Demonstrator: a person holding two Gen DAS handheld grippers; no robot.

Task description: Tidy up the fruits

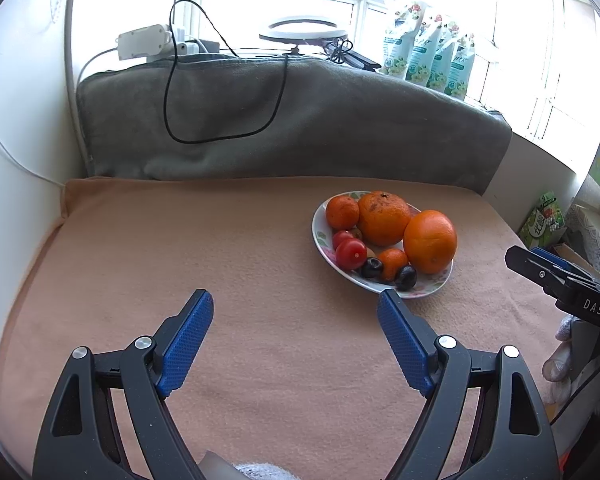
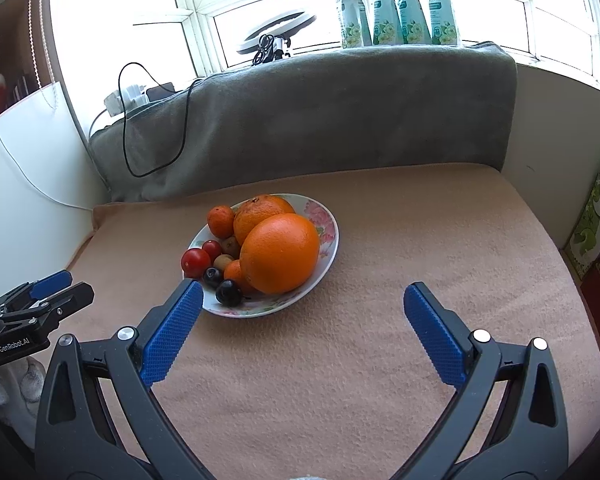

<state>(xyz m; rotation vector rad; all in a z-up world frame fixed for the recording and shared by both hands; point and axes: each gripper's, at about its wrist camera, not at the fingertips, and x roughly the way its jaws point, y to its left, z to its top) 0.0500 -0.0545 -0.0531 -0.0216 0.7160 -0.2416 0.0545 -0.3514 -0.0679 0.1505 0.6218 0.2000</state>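
Though partly hidden, glossy piled fruits (image 2: 260, 248)

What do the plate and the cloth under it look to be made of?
The plate looks like glazed ceramic, or possibly melamine: a glossy white surface with printed pink flowers and a thin, hard rim. The cloth under it looks like soft peach fleece or towelling: matte and fuzzy, with a napped texture.

Bright daylight floods in from the overexposed window (image 1: 284, 4) behind, washing its panes white, while both sharp fisheye views curve and darken at their edges.
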